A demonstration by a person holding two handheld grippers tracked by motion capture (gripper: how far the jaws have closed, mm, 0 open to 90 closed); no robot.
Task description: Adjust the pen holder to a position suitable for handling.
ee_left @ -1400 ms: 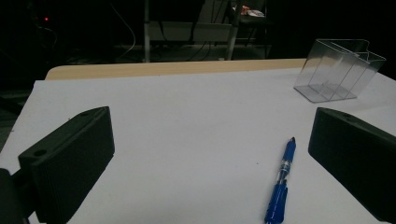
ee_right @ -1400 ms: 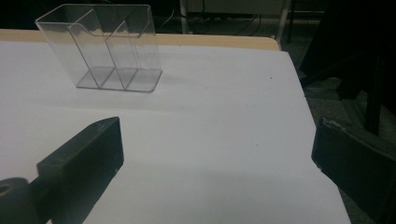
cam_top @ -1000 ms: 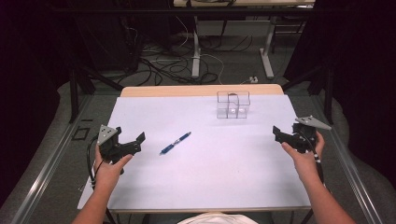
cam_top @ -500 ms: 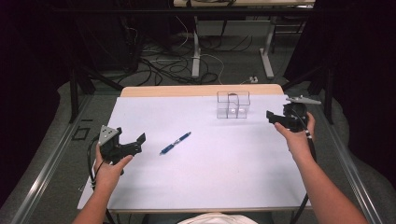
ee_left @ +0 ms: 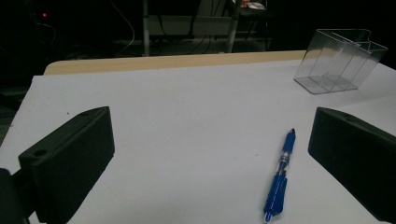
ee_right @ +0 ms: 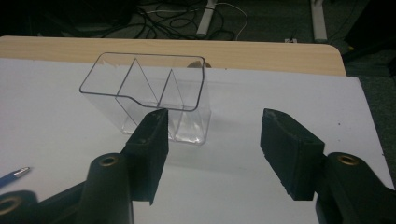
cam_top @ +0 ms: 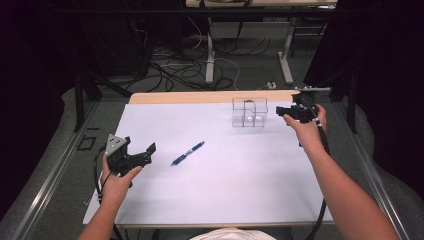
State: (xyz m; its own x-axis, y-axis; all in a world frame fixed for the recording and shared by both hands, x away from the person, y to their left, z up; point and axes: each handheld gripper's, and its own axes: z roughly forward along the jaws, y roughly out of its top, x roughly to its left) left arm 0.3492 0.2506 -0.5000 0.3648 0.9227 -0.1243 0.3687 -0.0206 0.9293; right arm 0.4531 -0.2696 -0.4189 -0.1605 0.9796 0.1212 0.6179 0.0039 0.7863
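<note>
Black jaws of my left gripper point(cam_top: 145, 152) stand wide apart with nothing between them, low over the white sheet point(cam_top: 225, 185), well left of the organizer point(cam_top: 249, 112). Between that gripper and the organizer lies the pen point(cam_top: 188, 153), blue, slim, flat on the sheet and pointing slantwise toward the organizer; it looks light and stiff but likely to roll, so I judge a pinch across the barrel at mid-length best. Clear plastic, the organizer stands upright near the far edge of the sheet, split into compartments, all seemingly empty; thin, hard and slick, it would probably slide or tip if nudged. Just right of the organizer my right gripper point(cam_top: 281, 112) hovers, half open and empty, its jaws having just been closing. Nothing stands between pen and organizer.
</note>
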